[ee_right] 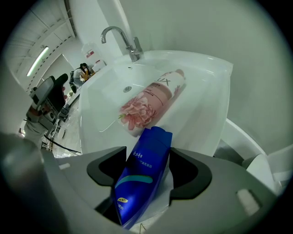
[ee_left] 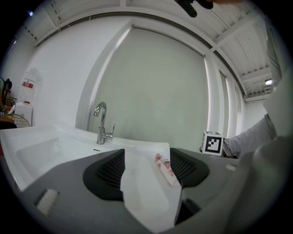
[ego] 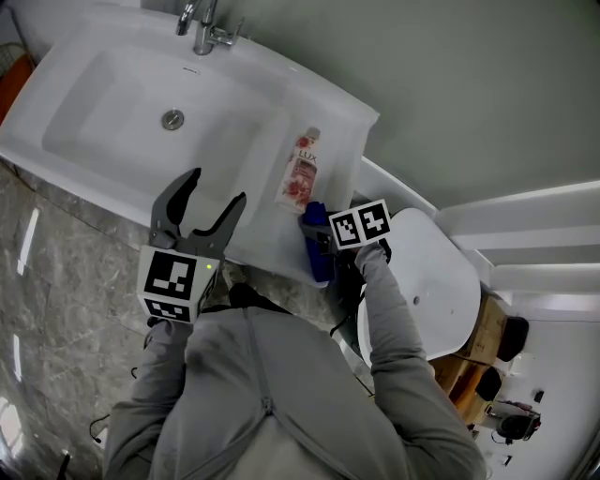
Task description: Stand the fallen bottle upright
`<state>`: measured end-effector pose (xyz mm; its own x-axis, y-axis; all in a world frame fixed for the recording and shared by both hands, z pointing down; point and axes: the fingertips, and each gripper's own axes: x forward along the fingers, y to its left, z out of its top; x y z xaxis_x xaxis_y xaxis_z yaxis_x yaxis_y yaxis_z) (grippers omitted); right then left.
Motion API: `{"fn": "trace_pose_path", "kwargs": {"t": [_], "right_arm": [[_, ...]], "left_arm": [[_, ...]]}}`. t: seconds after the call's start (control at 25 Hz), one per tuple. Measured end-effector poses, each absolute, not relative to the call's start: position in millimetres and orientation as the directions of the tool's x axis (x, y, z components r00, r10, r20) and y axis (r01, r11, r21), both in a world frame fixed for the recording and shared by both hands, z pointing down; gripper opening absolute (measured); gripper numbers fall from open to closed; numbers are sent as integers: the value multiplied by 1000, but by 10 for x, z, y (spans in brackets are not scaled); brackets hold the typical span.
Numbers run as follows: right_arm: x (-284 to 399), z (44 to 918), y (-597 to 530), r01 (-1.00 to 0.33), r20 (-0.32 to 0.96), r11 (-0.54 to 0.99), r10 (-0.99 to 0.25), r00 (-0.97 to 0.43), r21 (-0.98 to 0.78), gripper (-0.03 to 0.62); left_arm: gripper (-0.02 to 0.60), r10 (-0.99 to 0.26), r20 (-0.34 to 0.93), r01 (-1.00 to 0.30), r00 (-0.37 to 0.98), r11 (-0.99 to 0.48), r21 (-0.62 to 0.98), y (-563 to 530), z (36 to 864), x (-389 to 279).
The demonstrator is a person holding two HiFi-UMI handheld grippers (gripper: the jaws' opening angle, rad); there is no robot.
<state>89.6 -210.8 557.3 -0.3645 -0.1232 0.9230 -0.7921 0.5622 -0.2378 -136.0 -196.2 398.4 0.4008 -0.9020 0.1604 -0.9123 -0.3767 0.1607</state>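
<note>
One pink bottle (ee_right: 151,100) lies flat, cap pointing away, at twelve o'clock of the right claw (ee_right: 146,164), whose parted jaws loosely straddle a blue bottle (ee_right: 139,183).

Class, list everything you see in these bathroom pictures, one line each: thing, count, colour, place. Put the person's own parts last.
washbasin: one, white, upper left of the head view
tap: one, chrome, at the basin's back edge
drain: one, metal, in the bowl's bottom
pink bottle: one, pink with a flower print, lying on the basin's right ledge
blue bottle: one, blue, at the ledge's near edge
toilet: one, white, right of the basin
floor: one, grey marbled, left of the person
left gripper: one, grey and black, open and empty, over the basin's front
right gripper: one, grey, open around the blue bottle
sleeves: two, grey
</note>
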Motion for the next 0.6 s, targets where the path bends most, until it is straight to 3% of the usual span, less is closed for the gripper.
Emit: {"fn": "trace_pose_path", "kwargs": {"t": [0.32,0.6], "right_arm": [[842,5705,-2113,-783,954,584,-48,-296,-214,291],[864,5707,-2138,-802,956,559,-56,-287,-208,288]], "left_arm": [[336,-908,171,-919,383,-356,168,-1980,4049,-1382],[336,-904,172,-916,391,-363,172,-1975,4060,-1318]]}}
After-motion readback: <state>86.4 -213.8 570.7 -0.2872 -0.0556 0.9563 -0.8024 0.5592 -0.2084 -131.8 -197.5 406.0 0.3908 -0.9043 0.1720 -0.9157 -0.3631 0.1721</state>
